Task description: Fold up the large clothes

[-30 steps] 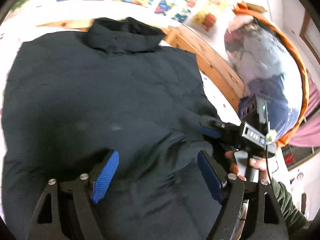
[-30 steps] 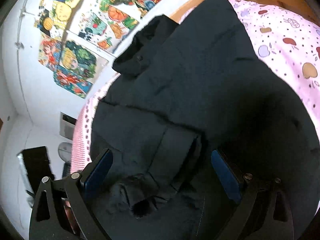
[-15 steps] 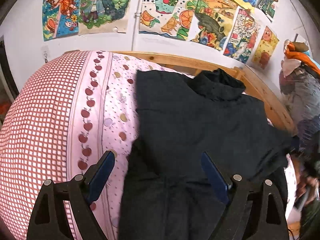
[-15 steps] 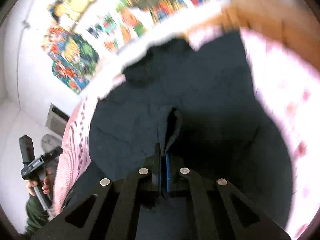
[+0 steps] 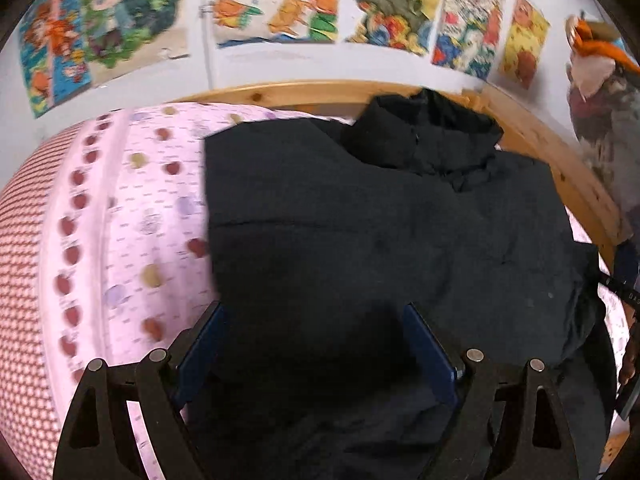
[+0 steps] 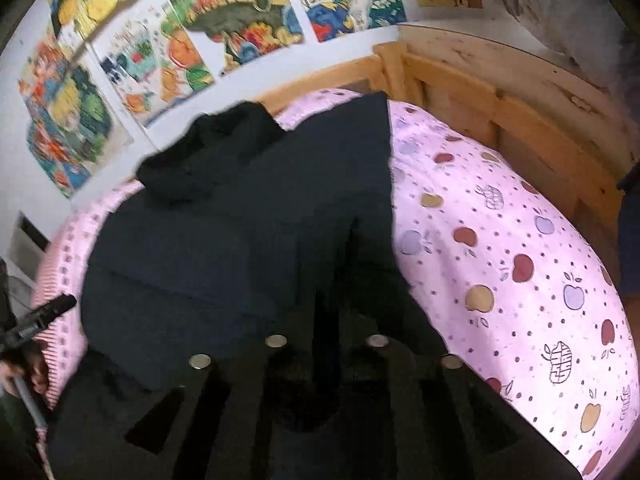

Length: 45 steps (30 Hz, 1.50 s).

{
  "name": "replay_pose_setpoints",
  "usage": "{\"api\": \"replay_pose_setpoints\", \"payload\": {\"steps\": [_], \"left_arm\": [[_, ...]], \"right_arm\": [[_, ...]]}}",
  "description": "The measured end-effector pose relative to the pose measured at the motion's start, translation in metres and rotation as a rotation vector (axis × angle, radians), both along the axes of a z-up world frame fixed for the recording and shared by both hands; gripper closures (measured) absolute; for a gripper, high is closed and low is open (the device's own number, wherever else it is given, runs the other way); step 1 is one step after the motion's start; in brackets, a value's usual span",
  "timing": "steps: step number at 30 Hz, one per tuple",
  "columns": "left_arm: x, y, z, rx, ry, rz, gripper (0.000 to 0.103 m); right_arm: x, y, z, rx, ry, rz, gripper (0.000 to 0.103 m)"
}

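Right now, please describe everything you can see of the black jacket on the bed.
The black jacket looks padded and matte, with faint quilting seams. It lies spread on the pink apple-print bedsheet, its bulky collar or hood toward the wooden bed frame. The right gripper pinches a raised fold of it while its jaws are opening slightly; the left gripper is open above its lower part.

A black padded jacket lay on a pink apple-printed bedsheet; bright multicoloured cartoon posters covered the far wall.
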State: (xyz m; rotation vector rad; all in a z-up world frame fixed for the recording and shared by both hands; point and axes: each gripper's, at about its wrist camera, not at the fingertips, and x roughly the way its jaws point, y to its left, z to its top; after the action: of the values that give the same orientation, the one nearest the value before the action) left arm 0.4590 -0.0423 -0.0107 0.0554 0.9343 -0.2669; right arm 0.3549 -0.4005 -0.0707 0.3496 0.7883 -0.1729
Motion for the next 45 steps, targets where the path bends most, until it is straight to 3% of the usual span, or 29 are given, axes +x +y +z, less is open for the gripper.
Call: {"api": "replay_pose_setpoints", "payload": {"steps": [5,8,11,14,17,22,26,28,31,34,38,44,45], "left_arm": [[0.000,-0.021,-0.009,0.043,-0.025,-0.062,0.015],[0.004,-0.026,-0.025,0.091,0.002,-0.060,0.015],[0.008,-0.022,-0.039,0.101,0.039,-0.031,0.011],[0.010,-0.023,-0.049,0.117,0.047,-0.020,0.004],[0.012,-0.028,-0.062,0.152,0.059,-0.013,0.000],[0.018,-0.029,-0.080,0.124,0.092,0.004,0.000],[0.011,-0.015,-0.056,0.047,0.057,-0.004,0.001],[0.010,-0.008,-0.031,0.014,-0.028,-0.017,0.001],[0.029,-0.014,0.004,-0.001,-0.116,-0.040,0.001],[0.062,-0.033,0.024,0.003,-0.160,-0.072,0.001],[0.104,-0.061,0.025,-0.009,-0.174,-0.085,0.001],[0.153,-0.092,0.003,0.017,-0.143,0.007,0.001],[0.159,-0.095,0.000,0.031,-0.142,0.013,0.007]], "right_arm": [[-0.003,0.020,0.032,-0.237,-0.094,0.054,0.061],[0.008,0.041,0.040,-0.277,-0.076,0.190,0.061],[0.026,0.059,0.019,-0.280,0.008,0.291,0.061],[0.041,0.061,-0.011,-0.280,0.099,0.302,0.061],[0.044,0.058,-0.026,-0.252,0.105,0.292,0.060],[0.044,0.052,-0.038,-0.234,0.106,0.290,0.060],[0.033,0.046,-0.028,-0.169,0.070,0.298,0.060],[0.028,0.032,-0.006,-0.128,0.022,0.311,0.059],[0.033,0.019,0.028,-0.178,-0.052,0.305,0.044],[0.063,0.005,0.050,-0.196,-0.057,0.294,0.044],[0.114,-0.003,0.062,-0.192,-0.029,0.303,0.044],[0.191,0.020,0.070,-0.208,-0.020,0.321,0.044],[0.202,0.024,0.069,-0.222,-0.002,0.329,0.044]]}}
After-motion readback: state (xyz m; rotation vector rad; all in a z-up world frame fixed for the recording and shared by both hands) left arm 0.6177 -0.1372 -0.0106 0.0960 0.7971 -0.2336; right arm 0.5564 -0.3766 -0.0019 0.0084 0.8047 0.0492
